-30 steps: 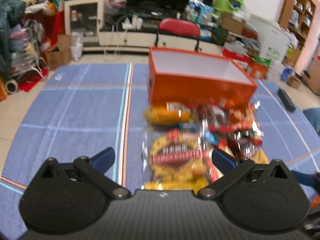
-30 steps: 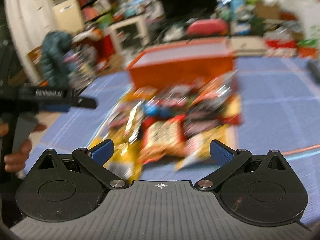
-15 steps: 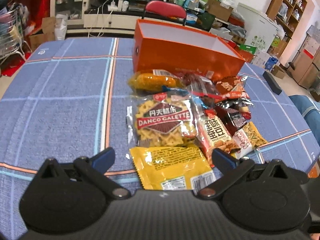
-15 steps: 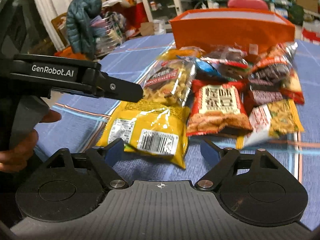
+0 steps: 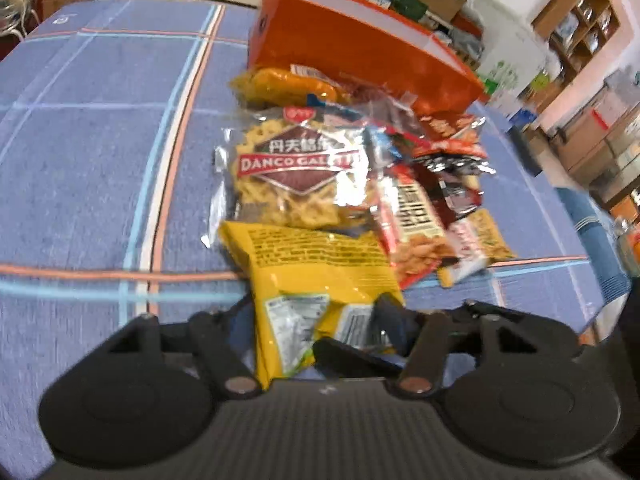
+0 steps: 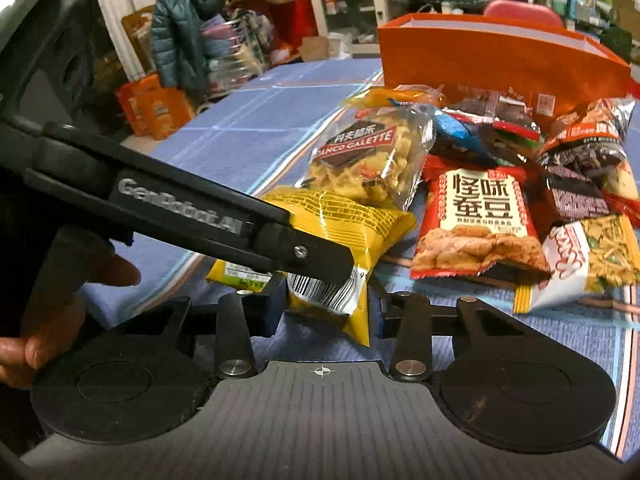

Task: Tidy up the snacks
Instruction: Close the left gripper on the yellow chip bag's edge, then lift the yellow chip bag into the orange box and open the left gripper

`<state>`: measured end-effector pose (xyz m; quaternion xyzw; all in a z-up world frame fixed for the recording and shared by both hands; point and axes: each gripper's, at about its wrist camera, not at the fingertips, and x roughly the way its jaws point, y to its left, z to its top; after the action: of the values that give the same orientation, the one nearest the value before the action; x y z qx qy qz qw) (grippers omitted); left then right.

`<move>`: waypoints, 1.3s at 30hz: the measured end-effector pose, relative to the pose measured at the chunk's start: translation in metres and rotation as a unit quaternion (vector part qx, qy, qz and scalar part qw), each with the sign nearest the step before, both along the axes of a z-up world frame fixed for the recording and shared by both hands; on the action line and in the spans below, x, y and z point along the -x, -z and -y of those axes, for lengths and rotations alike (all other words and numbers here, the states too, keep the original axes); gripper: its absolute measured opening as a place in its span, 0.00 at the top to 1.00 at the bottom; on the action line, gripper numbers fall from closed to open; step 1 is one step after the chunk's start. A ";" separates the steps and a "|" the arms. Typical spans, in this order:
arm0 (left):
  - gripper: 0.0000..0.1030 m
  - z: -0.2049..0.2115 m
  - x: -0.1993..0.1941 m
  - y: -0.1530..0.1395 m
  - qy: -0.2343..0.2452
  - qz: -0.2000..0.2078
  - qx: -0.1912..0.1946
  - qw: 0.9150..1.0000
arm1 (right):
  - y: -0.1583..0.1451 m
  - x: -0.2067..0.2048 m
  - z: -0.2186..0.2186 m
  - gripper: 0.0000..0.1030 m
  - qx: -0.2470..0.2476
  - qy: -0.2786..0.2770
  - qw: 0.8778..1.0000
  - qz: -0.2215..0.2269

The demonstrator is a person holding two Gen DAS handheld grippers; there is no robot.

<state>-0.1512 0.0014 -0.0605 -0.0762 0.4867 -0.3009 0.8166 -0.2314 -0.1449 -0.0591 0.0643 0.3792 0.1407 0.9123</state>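
Left wrist view: my left gripper [image 5: 320,332] closing, fingers either side of yellow snack bag [image 5: 320,272], near end crumpled between them. Right wrist view: my right gripper [image 6: 328,306] clenched on same bag [image 6: 340,232] at barcode corner. Bag lies on blue counter [image 5: 92,160], nearest piece of snack pile; waffle packet [image 5: 296,176] just behind, touching it; red bean pack [image 6: 476,224] beside; orange box [image 5: 352,44] beyond pile.

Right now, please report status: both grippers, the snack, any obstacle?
Right gripper shut on yellow snack bag. Left gripper closing on the same bag. Orange box waits behind the pile; nothing blocks.
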 end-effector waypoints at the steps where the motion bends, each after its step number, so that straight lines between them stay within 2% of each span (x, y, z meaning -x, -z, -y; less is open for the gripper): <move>1: 0.46 -0.001 0.007 -0.001 0.001 0.003 0.001 1.000 | -0.002 0.004 0.002 0.78 -0.008 -0.001 1.000 -0.003; 4: 0.48 0.003 0.023 -0.001 0.010 0.004 -0.009 1.000 | -0.004 0.020 -0.001 0.78 0.002 -0.009 1.000 -0.009; 7: 0.35 0.007 0.026 -0.001 0.010 0.008 -0.031 0.999 | 0.001 0.024 0.005 0.77 -0.005 -0.008 1.000 -0.018; 10: 0.30 -0.001 0.026 -0.012 0.003 0.026 -0.021 0.999 | -0.006 0.026 0.014 0.71 -0.005 0.002 1.000 -0.013; 14: 0.31 -0.003 0.019 -0.007 -0.006 0.016 -0.025 1.000 | -0.002 0.019 0.012 0.68 0.000 -0.005 1.000 -0.017; 17: 0.36 0.003 0.021 0.007 -0.005 0.009 -0.019 1.000 | 0.004 0.017 0.005 0.70 0.012 -0.015 1.000 -0.003; 18: 0.40 0.006 0.023 0.007 0.000 0.015 -0.018 1.000 | 0.005 0.016 0.002 0.75 0.019 -0.024 1.000 0.001; 20: 0.53 0.010 0.023 0.006 0.016 0.011 -0.009 1.000 | 0.004 0.013 -0.001 0.77 0.027 -0.032 0.999 0.006; 26: 0.54 0.008 0.023 -0.019 0.030 0.024 -0.003 0.999 | -0.014 0.014 0.010 0.79 -0.011 -0.031 0.999 0.021; 32: 0.54 0.019 0.000 -0.054 0.031 0.041 0.012 0.999 | -0.043 -0.003 0.021 0.79 -0.030 -0.017 0.998 0.044; 39: 0.54 0.044 -0.035 -0.093 0.047 0.071 0.039 0.996 | -0.088 -0.032 0.050 0.79 -0.013 0.003 0.996 0.089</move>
<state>-0.1166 -0.0422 0.0327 -0.0634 0.4186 -0.3626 0.8303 -0.1996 -0.1950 0.0284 0.0646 0.2941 0.1486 0.9419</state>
